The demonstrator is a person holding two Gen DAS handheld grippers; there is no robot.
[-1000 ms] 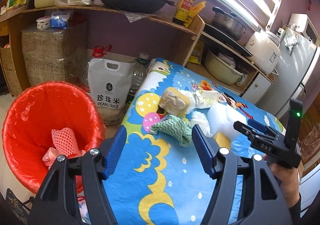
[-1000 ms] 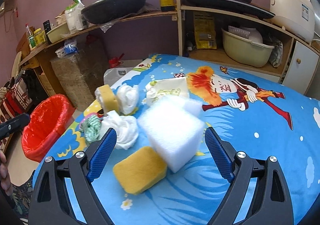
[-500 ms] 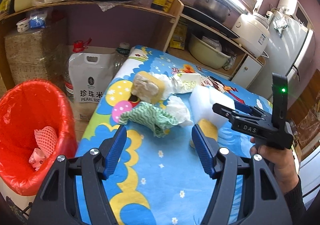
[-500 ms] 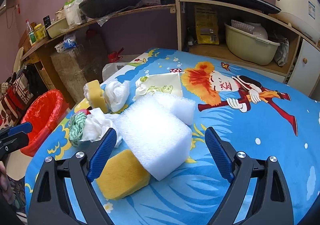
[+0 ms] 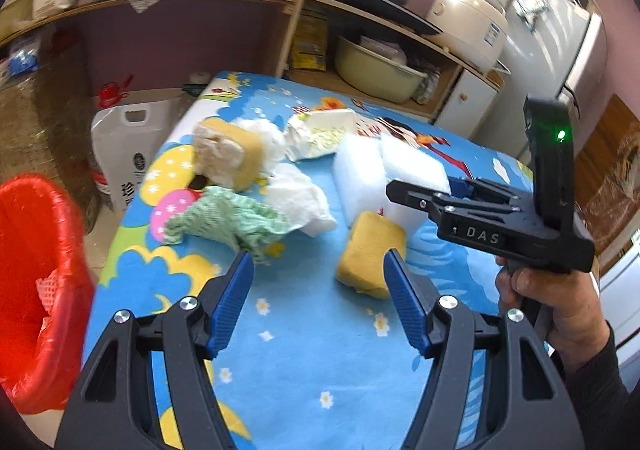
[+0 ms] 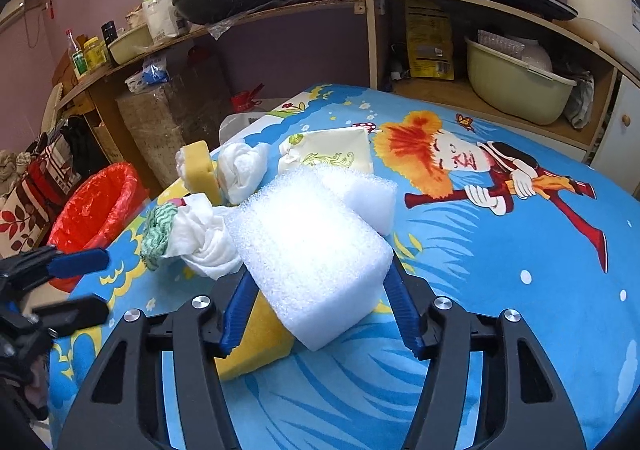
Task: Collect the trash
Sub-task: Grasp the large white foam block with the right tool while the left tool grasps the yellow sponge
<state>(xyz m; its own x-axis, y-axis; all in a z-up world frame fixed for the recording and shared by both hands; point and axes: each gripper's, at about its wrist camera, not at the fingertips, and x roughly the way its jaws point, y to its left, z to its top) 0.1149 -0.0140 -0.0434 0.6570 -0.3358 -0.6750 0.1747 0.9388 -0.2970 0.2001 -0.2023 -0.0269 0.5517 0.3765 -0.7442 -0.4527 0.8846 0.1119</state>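
Moved: my right gripper (image 6: 320,306) fingers just closed, pinching the white foam block (image 6: 316,250), lower centre. Left gripper (image 5: 320,306) fingers spread, empty. Next: carry to the red bin (image 6: 96,205).

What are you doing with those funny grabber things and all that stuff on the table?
A person is clearing trash off the table. The right gripper has just been closing, and its blue fingers now squeeze the big white foam block. The left gripper is open and empty, hovering in front of a yellow sponge and a green cloth. The red bin waits beside the table.
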